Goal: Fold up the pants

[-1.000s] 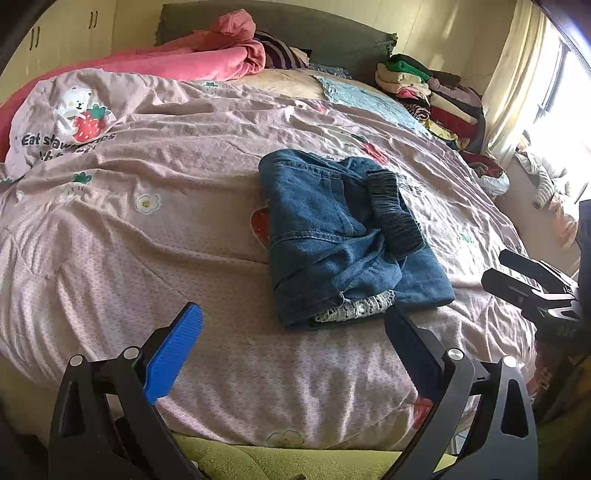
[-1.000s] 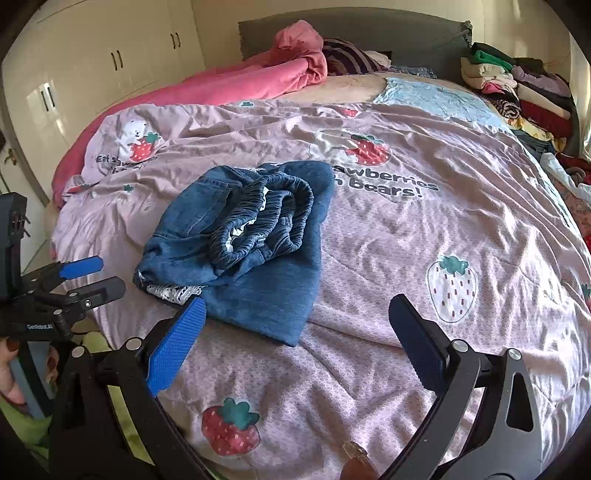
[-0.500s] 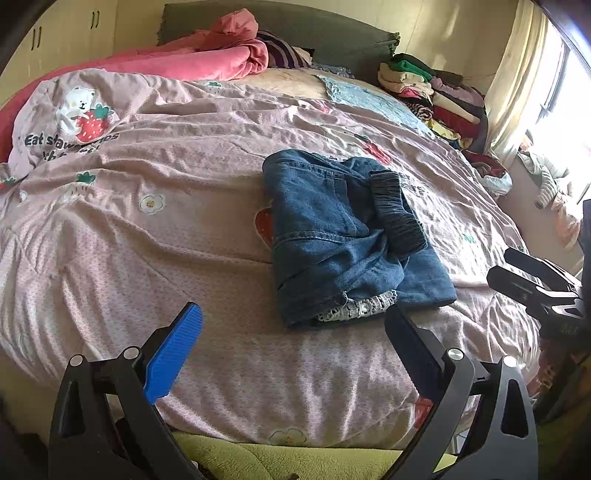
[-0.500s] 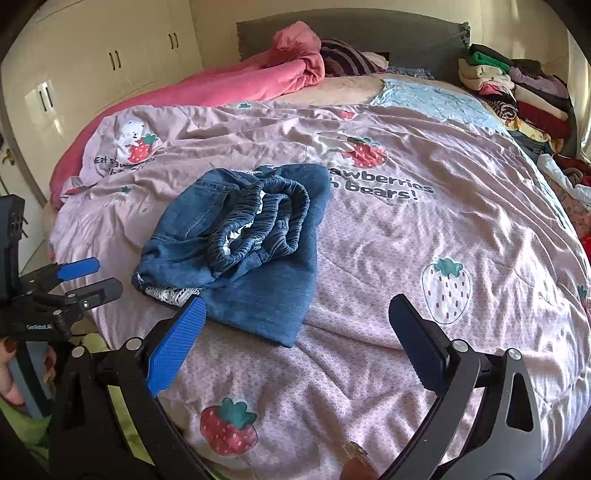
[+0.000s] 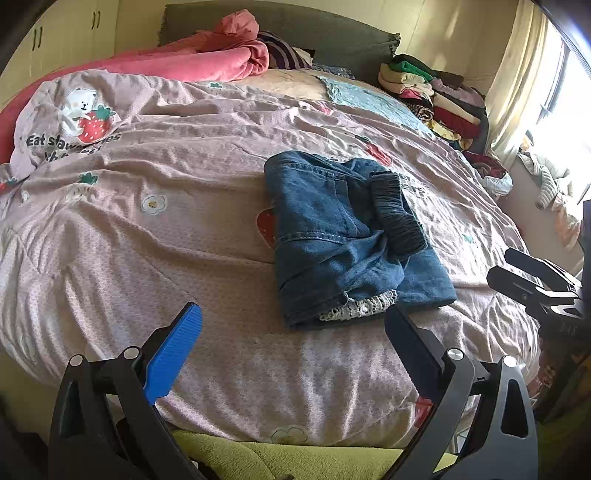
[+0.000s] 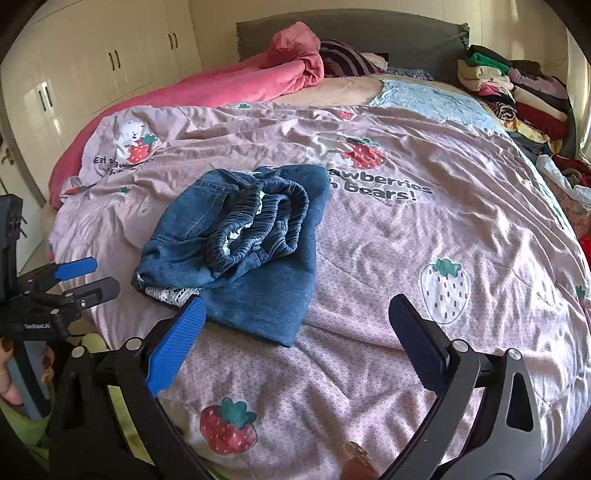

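Blue denim pants (image 5: 343,236) lie folded into a compact bundle on the pink strawberry-print bedspread (image 5: 155,236), the elastic waistband on top. They also show in the right wrist view (image 6: 243,247). My left gripper (image 5: 291,328) is open and empty, held back at the bed's near edge just short of the bundle. My right gripper (image 6: 295,317) is open and empty, hovering over the bedspread with its blue finger near the bundle's front corner. Each gripper shows in the other's view: the right one (image 5: 532,273), the left one (image 6: 74,277).
A pink blanket (image 5: 207,62) is heaped at the far left by the grey headboard (image 6: 369,33). A stack of folded clothes (image 5: 436,99) sits at the far right corner. White wardrobes (image 6: 92,66) stand to the left. A green cloth (image 5: 295,458) lies at the bed's near edge.
Both grippers have drifted slightly, so the pants sit a little further right in the left view and left in the right view. The bundle itself has not moved.
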Tool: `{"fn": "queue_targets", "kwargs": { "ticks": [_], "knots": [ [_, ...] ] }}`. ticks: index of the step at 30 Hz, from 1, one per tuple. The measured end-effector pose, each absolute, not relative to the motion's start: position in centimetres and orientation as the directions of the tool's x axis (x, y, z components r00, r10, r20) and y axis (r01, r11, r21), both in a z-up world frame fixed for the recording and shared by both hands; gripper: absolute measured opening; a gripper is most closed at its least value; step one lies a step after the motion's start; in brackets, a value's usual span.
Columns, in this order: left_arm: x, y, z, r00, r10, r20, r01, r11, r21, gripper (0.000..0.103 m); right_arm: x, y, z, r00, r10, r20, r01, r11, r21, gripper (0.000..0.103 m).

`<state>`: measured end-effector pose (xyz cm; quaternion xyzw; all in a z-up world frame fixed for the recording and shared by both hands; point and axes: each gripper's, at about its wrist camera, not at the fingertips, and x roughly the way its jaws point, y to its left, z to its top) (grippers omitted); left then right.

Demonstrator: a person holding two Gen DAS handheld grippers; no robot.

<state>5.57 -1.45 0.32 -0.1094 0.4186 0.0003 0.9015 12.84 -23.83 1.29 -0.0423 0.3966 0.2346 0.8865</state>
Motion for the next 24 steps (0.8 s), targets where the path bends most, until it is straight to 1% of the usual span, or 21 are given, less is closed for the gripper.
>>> {"fn": "queue_targets", "kwargs": {
  "ticks": [24],
  "knots": [
    [5.36,-0.99,0.6,0.649,-0.077,-0.757,-0.107,0.976,-0.19,0.099,12.65,-24.28,1.59,0.583,0.373,-0.722,-0.439,0.892,0.107,0.094]
  ]
}}
